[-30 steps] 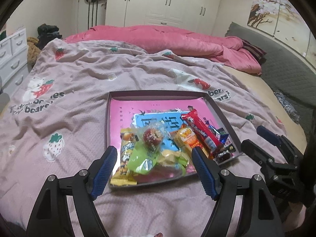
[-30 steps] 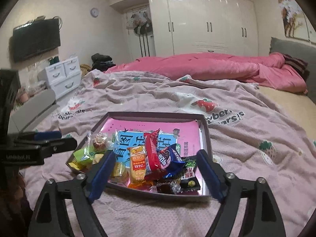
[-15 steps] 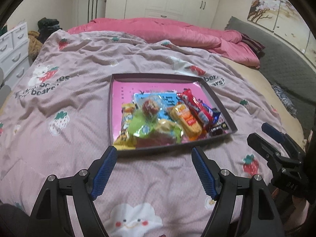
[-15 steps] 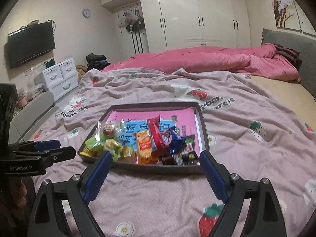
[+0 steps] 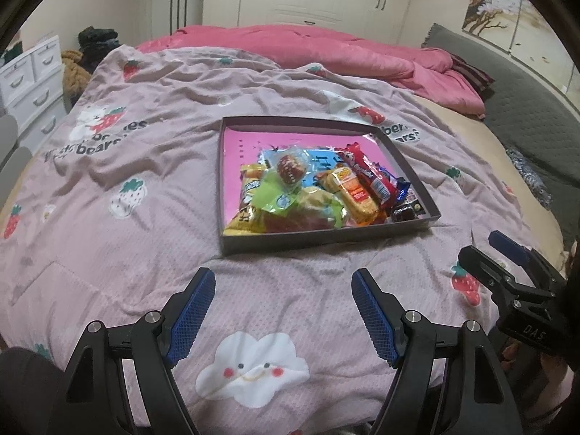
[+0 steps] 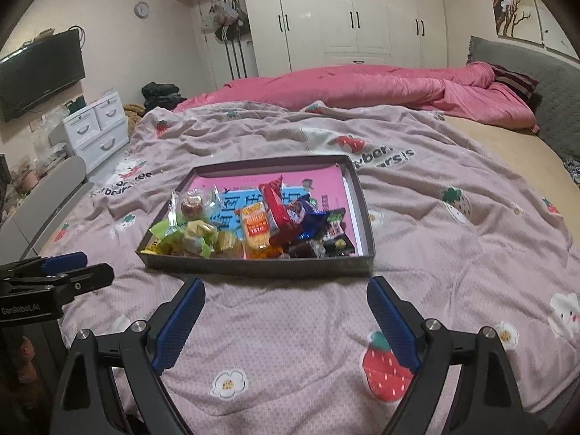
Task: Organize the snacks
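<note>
Both grippers, left gripper (image 5: 282, 291) and right gripper (image 6: 286, 301), hover with jaws apart and empty, the right's just widening, near a shallow dark tray (image 5: 319, 241) on the bedspread (image 5: 108, 253), heaped with bright wrapped snacks (image 5: 319, 192).

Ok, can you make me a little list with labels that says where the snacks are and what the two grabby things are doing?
place: bed with a strawberry blanket
container: shallow grey box with a pink floor
snacks: piled at the box's near end
red wrapper bar: leaning on top of the pile
orange cracker pack: beside the red bar
left gripper: open, empty, short of the box
right gripper: jaws just opening, empty, short of the box
</note>
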`<state>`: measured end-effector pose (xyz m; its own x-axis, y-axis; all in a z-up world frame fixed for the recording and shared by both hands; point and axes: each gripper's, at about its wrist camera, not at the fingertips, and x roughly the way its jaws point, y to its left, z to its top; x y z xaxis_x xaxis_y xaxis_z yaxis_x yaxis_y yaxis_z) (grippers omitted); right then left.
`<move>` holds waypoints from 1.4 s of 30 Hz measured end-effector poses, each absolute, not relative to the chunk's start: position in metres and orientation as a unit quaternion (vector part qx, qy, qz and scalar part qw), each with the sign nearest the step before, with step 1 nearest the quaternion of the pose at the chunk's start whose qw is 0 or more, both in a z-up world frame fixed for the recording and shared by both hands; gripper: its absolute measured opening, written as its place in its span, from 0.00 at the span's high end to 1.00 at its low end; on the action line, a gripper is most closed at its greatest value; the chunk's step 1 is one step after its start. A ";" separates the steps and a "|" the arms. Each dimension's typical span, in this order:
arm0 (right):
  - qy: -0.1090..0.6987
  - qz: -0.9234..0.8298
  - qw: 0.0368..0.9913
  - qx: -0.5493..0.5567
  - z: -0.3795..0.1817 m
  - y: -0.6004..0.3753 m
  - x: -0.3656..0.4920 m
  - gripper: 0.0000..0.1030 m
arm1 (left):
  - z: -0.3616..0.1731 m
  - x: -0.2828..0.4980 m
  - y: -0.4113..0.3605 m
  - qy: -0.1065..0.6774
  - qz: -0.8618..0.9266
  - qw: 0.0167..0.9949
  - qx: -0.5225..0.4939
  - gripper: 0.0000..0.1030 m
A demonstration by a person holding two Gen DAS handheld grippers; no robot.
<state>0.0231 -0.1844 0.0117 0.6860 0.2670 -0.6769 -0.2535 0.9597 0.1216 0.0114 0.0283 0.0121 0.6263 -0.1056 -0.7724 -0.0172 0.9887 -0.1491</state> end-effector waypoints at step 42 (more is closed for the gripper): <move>0.379 0.157 0.912 0.000 0.001 -0.180 0.025 0.02 | -0.003 0.008 0.014 0.448 -0.018 0.893 -0.044 0.23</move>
